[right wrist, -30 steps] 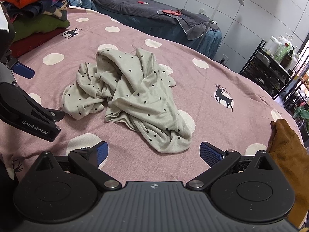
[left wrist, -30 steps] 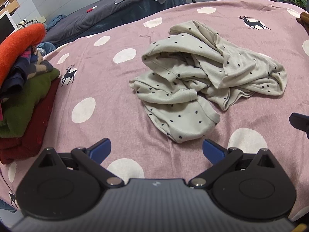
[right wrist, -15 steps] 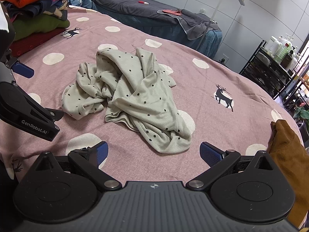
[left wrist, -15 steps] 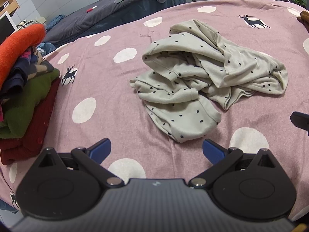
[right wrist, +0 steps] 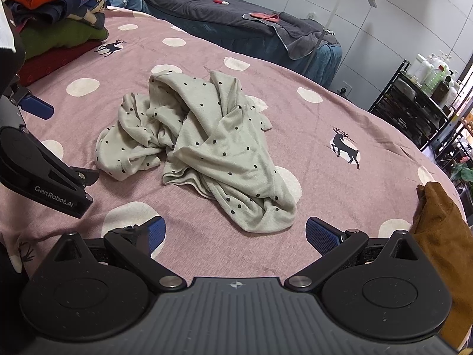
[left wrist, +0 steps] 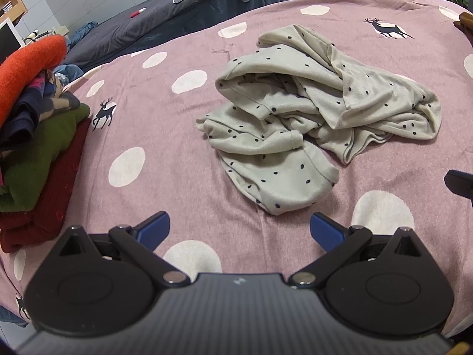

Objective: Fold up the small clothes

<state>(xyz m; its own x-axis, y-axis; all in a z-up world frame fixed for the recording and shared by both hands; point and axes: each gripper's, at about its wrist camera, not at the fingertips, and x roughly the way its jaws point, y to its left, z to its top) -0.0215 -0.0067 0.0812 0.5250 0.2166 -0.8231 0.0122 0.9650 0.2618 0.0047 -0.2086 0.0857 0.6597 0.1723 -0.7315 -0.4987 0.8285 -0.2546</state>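
Garment [left wrist: 310,124] seemingly unmoved since earlier; both tongs stay spread, empty.

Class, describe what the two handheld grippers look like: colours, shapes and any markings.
Both the left gripper and right gripper are black, with two round discs, angled linkage arms with silver pivot pins, and blue jaws pads. The left gripper's side reads "GenRobot.AI" in the right wrist view. No cables or sleeves show.
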